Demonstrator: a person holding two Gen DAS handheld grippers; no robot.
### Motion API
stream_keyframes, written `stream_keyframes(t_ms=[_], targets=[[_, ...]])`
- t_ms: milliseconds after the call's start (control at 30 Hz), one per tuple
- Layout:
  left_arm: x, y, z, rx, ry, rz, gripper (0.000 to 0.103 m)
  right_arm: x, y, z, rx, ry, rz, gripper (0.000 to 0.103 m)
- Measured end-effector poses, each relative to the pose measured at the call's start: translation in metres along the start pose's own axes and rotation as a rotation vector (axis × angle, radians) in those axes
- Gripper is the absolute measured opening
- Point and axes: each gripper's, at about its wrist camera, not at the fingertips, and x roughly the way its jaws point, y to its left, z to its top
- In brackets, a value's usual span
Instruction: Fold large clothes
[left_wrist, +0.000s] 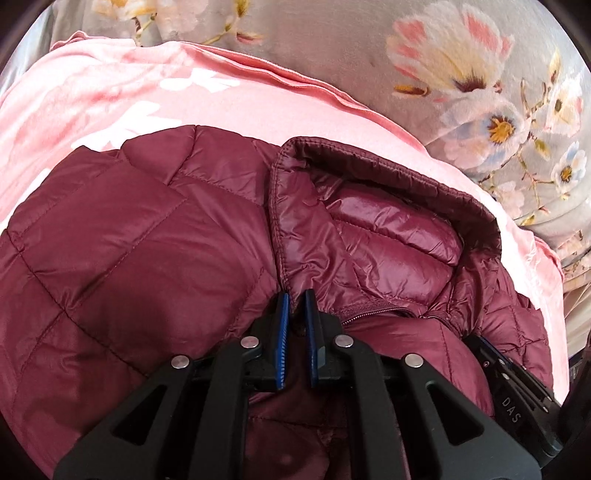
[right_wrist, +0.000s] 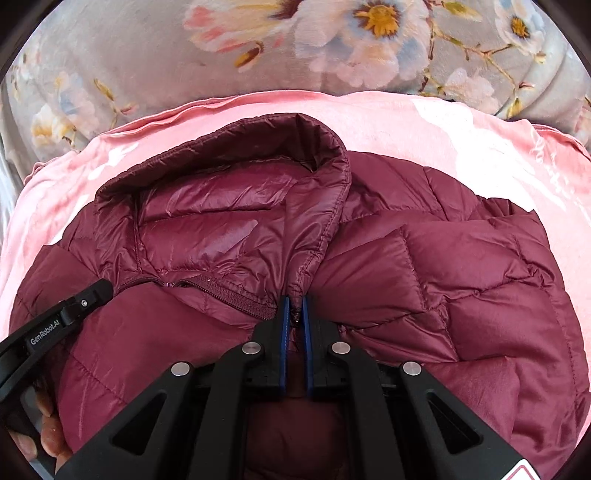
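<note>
Two grippers are clamped on one maroon puffer jacket (left_wrist: 122, 258), which lies spread on a pink blanket (left_wrist: 92, 92) over a bed with a grey flowered cover (left_wrist: 461, 55).

On the left, the left gripper (left_wrist: 295, 295) has its blue-padded fingers (left_wrist: 282, 314) drawn together on a pinch of fabric at the base of the collar (left_wrist: 388, 158), just beside the zipper (left_wrist: 369, 312). The quilted shoulder panel spreads away to the left of it. In the right wrist view the left gripper appears at the left edge as a black arm reaching the jacket front, with a bare hand (right_wrist: 46, 432) behind it.

Further right, the right gripper (right_wrist: 294, 306) is likewise closed, its fingers (right_wrist: 306, 321) pinching the collar edge where the zipper tape ends. The collar stands up and open between the two grips, its shiny lining facing up.

The step in hand looks like gripping the neckline at both sides, an early stage: the jacket is still unfolded and puffy. The next move probably calls for both hands to travel together, keeping the neckline taut, so the slippery shell does not slide free or bunch.

No boxes, baskets or other containers are in view; nothing holds the jacket but the bed.
</note>
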Motion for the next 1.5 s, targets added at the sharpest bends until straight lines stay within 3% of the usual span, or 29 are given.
stream_keyframes(t_ms=[100, 200, 267, 367, 467, 500, 667, 833, 900, 933, 967, 1000, 1033, 1100, 1200, 1300, 1367, 1500], targets=[[-0.009, 0.001, 0.001, -0.001, -0.006, -0.014, 0.011, -0.011, -0.008, 0.002, 0.037, 0.000, 0.062, 0.015], [-0.034, -0.001, 0.006, 0.035, -0.046, -0.009, 0.015, -0.039, -0.026, 0.006, 0.115, -0.049, 0.125, 0.036], [-0.050, 0.001, 0.016, 0.004, -0.070, -0.053, 0.038, -0.050, -0.033, 0.015, 0.151, -0.078, 0.154, 0.037], [-0.061, 0.001, 0.039, -0.060, -0.084, -0.116, 0.047, -0.050, -0.046, 0.036, 0.248, -0.074, 0.273, 0.042], [-0.052, 0.004, 0.068, -0.205, -0.058, -0.215, 0.061, -0.031, -0.058, 0.058, 0.395, -0.049, 0.440, 0.047], [-0.046, 0.003, 0.074, -0.236, -0.044, -0.232, 0.061, -0.022, -0.061, 0.064, 0.443, -0.040, 0.488, 0.050], [0.007, 0.001, 0.094, -0.382, 0.075, -0.282, 0.062, 0.014, -0.067, 0.080, 0.613, -0.002, 0.560, 0.053], [0.036, 0.010, 0.098, -0.512, 0.122, -0.299, 0.062, 0.051, -0.083, 0.076, 0.847, 0.052, 0.661, 0.054], [0.043, 0.010, 0.100, -0.533, 0.132, -0.306, 0.058, 0.059, -0.087, 0.074, 0.897, 0.054, 0.669, 0.053], [0.046, 0.009, 0.101, -0.531, 0.136, -0.306, 0.046, 0.062, -0.087, 0.074, 0.907, 0.053, 0.670, 0.045], [0.048, 0.009, 0.101, -0.522, 0.141, -0.309, 0.021, 0.063, -0.086, 0.075, 0.898, 0.048, 0.663, 0.034], [0.050, 0.007, 0.102, -0.505, 0.149, -0.308, 0.008, 0.061, -0.084, 0.077, 0.872, 0.040, 0.651, 0.014], [0.049, 0.005, 0.103, -0.477, 0.145, -0.296, 0.003, 0.059, -0.087, 0.079, 0.840, 0.031, 0.642, 0.005], [0.037, 0.001, 0.104, -0.407, 0.101, -0.274, 0.002, 0.045, -0.085, 0.083, 0.747, -0.006, 0.606, 0.003], [0.012, -0.007, 0.101, -0.267, 0.041, -0.262, 0.001, 0.016, -0.069, 0.085, 0.494, -0.061, 0.490, 0.001], [-0.006, -0.015, 0.089, -0.122, 0.001, -0.220, 0.001, 0.003, -0.047, 0.080, 0.269, -0.068, 0.350, 0.000], [-0.002, -0.016, 0.079, -0.054, 0.009, -0.175, 0.001, 0.007, -0.038, 0.073, 0.192, -0.049, 0.294, 0.000], [0.022, -0.005, 0.063, -0.063, 0.063, -0.137, 0.001, 0.023, -0.029, 0.063, 0.105, -0.007, 0.192, 0.000]])
